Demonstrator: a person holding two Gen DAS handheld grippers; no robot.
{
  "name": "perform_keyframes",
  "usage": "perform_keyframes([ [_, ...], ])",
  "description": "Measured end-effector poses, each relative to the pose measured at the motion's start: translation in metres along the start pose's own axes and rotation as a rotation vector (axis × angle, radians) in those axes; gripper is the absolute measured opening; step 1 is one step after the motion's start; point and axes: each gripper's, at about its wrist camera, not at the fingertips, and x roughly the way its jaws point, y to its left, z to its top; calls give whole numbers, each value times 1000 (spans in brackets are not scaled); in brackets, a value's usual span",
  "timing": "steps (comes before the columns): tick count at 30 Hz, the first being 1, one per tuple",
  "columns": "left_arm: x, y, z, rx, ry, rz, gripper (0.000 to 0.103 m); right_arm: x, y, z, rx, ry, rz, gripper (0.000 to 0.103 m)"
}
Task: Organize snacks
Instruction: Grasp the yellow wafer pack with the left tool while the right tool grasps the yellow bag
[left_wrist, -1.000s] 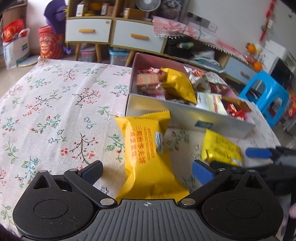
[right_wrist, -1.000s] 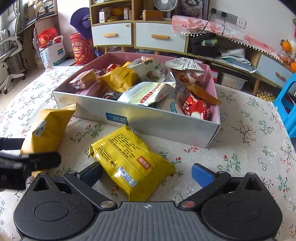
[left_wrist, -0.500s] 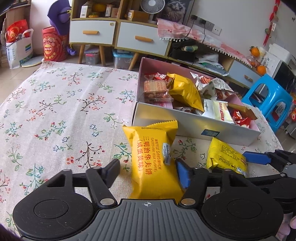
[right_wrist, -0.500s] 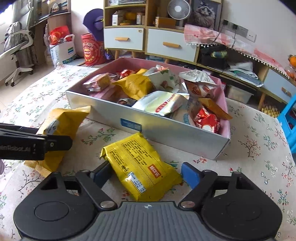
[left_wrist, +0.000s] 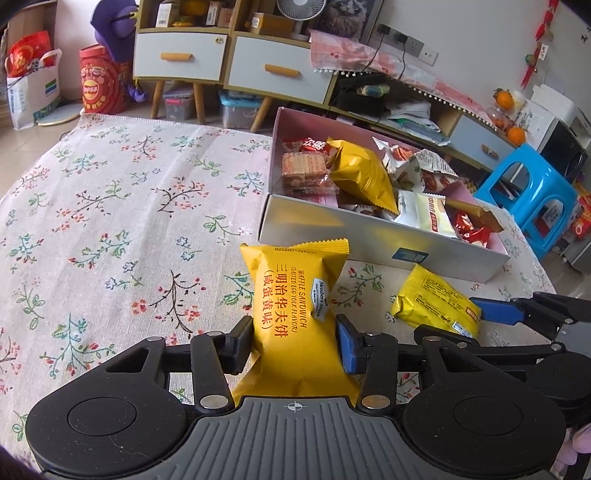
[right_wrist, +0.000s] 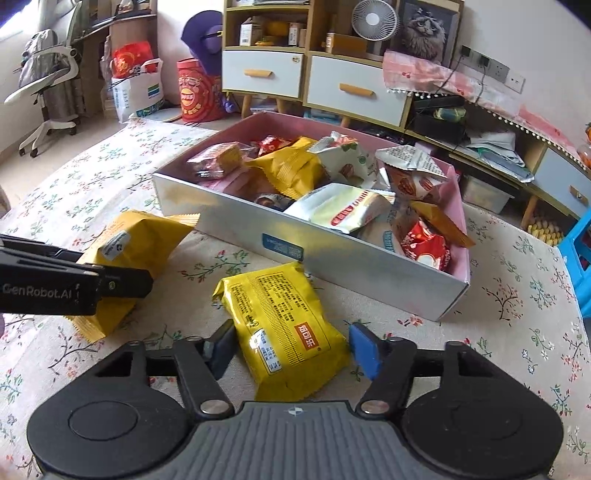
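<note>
My left gripper (left_wrist: 295, 345) is shut on an orange-yellow waffle sandwich packet (left_wrist: 295, 295), both pads pressed against its sides, on the floral cloth. It also shows in the right wrist view (right_wrist: 133, 251). My right gripper (right_wrist: 288, 350) straddles a yellow snack packet (right_wrist: 284, 325) lying flat; the left pad touches it, the right pad stands a little off. That packet shows in the left wrist view (left_wrist: 436, 301). A silver box with pink lining (right_wrist: 354, 262) holds several snack packets just beyond both.
The floral tablecloth (left_wrist: 110, 221) spreads wide to the left. Behind the table stand drawers (right_wrist: 306, 81), a red tin (right_wrist: 195, 96) and a blue stool (left_wrist: 532, 199). The left gripper's arm (right_wrist: 55, 284) crosses the left of the right wrist view.
My left gripper has closed from wide open onto the waffle sandwich packet. My right gripper has narrowed around the yellow packet. Both views have risen a little.
</note>
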Motion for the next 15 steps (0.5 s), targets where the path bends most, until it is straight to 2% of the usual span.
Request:
perform_keyframes([
  [3, -1, 2, 0, -8, 4, 1, 43, -1, 2, 1, 0, 3, 0, 46],
  [15, -9, 10, 6, -46, 3, -10, 43, -16, -5, 2, 31, -22, 9, 46],
])
